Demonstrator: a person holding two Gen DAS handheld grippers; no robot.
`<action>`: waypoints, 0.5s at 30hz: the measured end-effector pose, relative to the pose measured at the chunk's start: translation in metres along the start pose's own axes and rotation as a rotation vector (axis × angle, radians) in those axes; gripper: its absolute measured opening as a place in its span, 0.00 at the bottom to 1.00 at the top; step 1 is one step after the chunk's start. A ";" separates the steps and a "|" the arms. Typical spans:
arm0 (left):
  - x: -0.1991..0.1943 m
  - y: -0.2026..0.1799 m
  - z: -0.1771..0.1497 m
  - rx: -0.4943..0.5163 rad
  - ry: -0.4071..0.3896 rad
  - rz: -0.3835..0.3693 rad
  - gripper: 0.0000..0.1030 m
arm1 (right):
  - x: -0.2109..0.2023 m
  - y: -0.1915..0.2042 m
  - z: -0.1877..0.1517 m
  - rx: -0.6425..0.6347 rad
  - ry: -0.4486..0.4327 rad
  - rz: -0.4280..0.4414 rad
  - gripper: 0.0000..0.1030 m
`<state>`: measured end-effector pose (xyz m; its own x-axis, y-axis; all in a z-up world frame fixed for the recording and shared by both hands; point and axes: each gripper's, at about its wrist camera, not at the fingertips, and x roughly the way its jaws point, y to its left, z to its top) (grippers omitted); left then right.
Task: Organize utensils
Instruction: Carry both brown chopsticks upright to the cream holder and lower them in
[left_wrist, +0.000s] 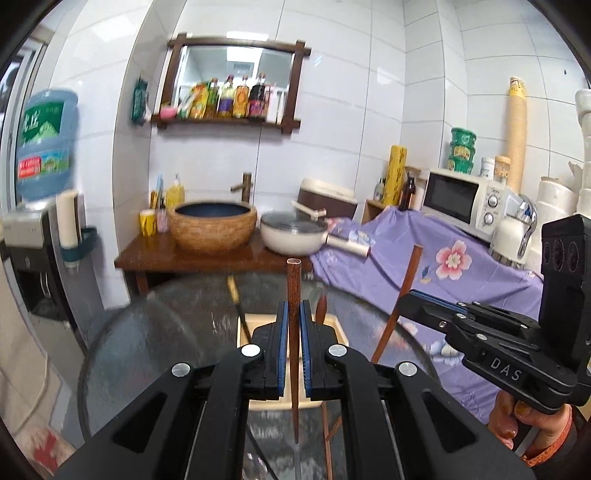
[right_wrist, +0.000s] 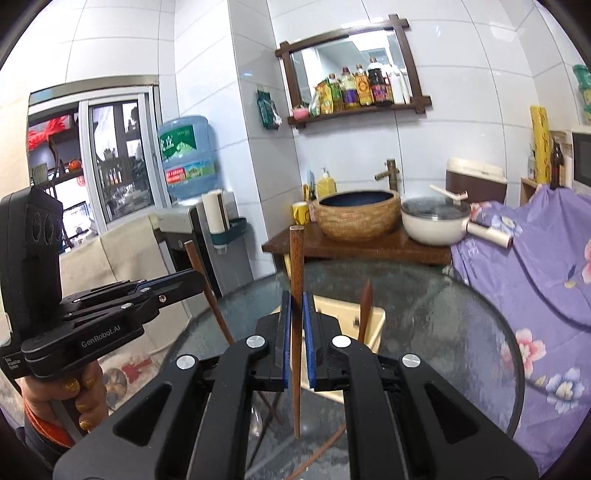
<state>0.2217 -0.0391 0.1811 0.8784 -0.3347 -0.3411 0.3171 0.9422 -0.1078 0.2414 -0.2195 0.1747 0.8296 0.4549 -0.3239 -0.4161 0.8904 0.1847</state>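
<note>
My left gripper (left_wrist: 294, 308) is shut on a brown wooden chopstick (left_wrist: 294, 284) that stands upright between its blue pads, above the cream utensil box (left_wrist: 334, 326). To its right, my right gripper (left_wrist: 403, 296) holds a second chopstick (left_wrist: 412, 269), tilted. In the right wrist view, the right gripper (right_wrist: 296, 299) is shut on its chopstick (right_wrist: 296, 258), also upright. The left gripper (right_wrist: 201, 278) shows at the left with its chopstick (right_wrist: 194, 258). The cream box (right_wrist: 375, 328) holds a brown utensil (right_wrist: 365, 306). Both chopstick tips hang free over the glass.
A round glass table (left_wrist: 166, 325) carries the box. A purple floral cloth (left_wrist: 461, 266) covers the counter at the right, with a microwave (left_wrist: 461, 199) on it. Behind stand a woven basin (left_wrist: 212, 225), a white pot (left_wrist: 291, 232) and a water dispenser (left_wrist: 33, 236).
</note>
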 end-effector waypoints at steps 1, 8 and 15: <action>-0.002 0.000 0.009 0.002 -0.011 -0.003 0.06 | 0.000 0.000 0.011 -0.004 -0.009 0.002 0.07; 0.003 0.003 0.081 -0.002 -0.104 0.050 0.06 | 0.004 0.002 0.086 -0.041 -0.104 -0.051 0.07; 0.053 0.012 0.088 -0.034 -0.074 0.107 0.06 | 0.041 -0.006 0.107 -0.074 -0.120 -0.125 0.07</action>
<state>0.3033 -0.0464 0.2443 0.9309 -0.2312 -0.2827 0.2092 0.9721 -0.1061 0.3178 -0.2076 0.2594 0.9134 0.3388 -0.2258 -0.3294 0.9408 0.0792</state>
